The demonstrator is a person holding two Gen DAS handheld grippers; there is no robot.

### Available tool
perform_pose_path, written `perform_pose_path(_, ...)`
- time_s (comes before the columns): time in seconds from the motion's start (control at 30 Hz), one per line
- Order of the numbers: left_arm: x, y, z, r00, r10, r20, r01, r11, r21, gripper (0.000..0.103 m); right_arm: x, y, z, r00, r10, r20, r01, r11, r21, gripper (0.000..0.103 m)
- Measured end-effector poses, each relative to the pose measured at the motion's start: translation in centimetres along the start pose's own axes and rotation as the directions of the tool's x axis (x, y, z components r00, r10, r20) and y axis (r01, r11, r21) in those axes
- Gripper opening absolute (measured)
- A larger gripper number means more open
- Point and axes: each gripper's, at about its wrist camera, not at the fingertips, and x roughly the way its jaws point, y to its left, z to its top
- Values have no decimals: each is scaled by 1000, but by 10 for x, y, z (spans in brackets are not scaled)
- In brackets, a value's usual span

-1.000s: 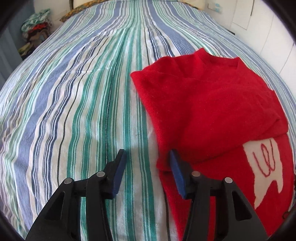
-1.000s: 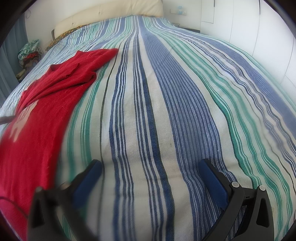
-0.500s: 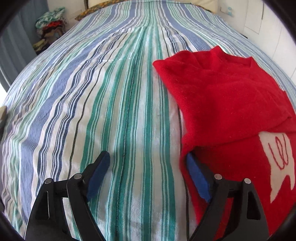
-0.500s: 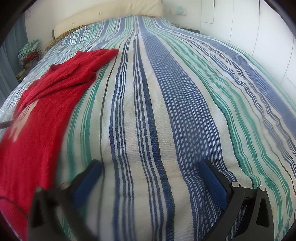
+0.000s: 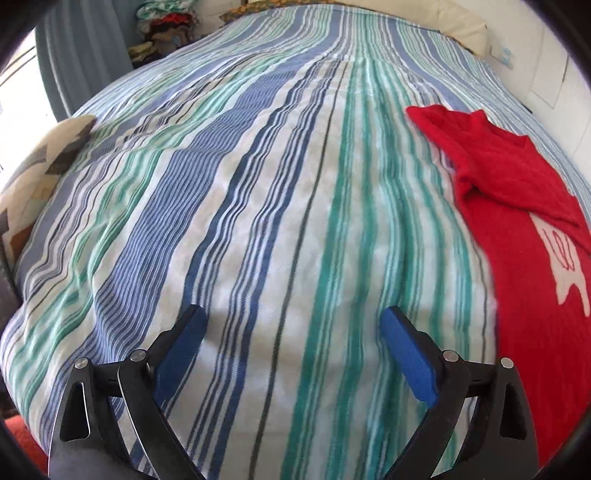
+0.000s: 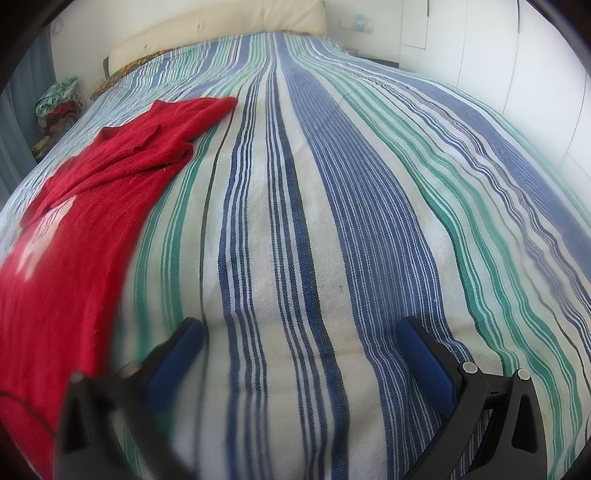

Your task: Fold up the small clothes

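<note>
A red knitted sweater [image 5: 517,206] with a white patch on its front lies on the striped bedspread [image 5: 280,206], its sleeves folded in over the body. In the left wrist view it fills the right edge. My left gripper [image 5: 295,321] hovers over bare bedspread to the left of the sweater, its jaws still opening wide with nothing between them. In the right wrist view the sweater [image 6: 85,221] lies at the left. My right gripper [image 6: 301,332] stands open over the stripes to its right, holding nothing.
A patterned cushion [image 5: 40,162] sits at the bed's left edge. A pile of clothes [image 5: 166,18] lies beyond the bed's far left corner. A cream headboard [image 6: 221,33] and white wall panels [image 6: 535,74] bound the bed at the far end and right.
My left gripper let go of the sweater's edge, opened wide and slid left across the bedspread, away from the sweater. The right gripper has not moved.
</note>
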Motion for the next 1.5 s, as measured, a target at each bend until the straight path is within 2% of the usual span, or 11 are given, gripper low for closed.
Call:
perform_pose_path(0.03,5,8,-6,1000,-21,2,21,999,-28,103,0,0,0,1000,-1,0,1,1000,-1,103)
perform_pose_path(0.1,6,16,-9,997,-64,35,67,995,-74,103,0,0,0,1000,-2,1,2,1000,-1,103)
perform_pose_path(0.23,9,5,-9,999,-19,34,20,999,-32,103,0,0,0,1000,-6,2,6,1000,-4,103)
perform_pose_path(0.37,8,10,-11,998,-37,49,39,998,-43,103,0,0,0,1000,-9,4,9,1000,-6,103)
perform_pose_path(1.0,5,11,-14,998,-26,60,28,999,-38,103,0,5,-1,999,-33,11,33,999,-18,103)
perform_pose_path(1.17,-4,8,-11,1000,-5,8,5,999,-36,102,-5,8,-1,999,-47,5,47,998,-28,103)
perform_pose_path(1.2,-10,8,-10,1000,-16,-14,15,999,-44,101,-8,6,2,999,-33,-11,33,999,-30,102)
perform_pose_path(1.27,-29,9,-12,994,-104,-33,102,993,-58,101,-27,-3,7,1000,21,-23,-21,1000,9,98)
perform_pose_path(1.37,-69,-3,-22,973,-229,-23,229,973,-12,101,-82,-26,15,993,95,71,-99,993,66,96)
perform_pose_path(1.43,-91,-17,-34,953,-298,-50,300,953,47,101,-125,-33,21,988,108,114,-109,994,2,96)
perform_pose_path(1.5,-105,-34,-50,930,-355,-96,364,926,96,101,-166,-35,24,978,180,103,-168,979,-113,96)
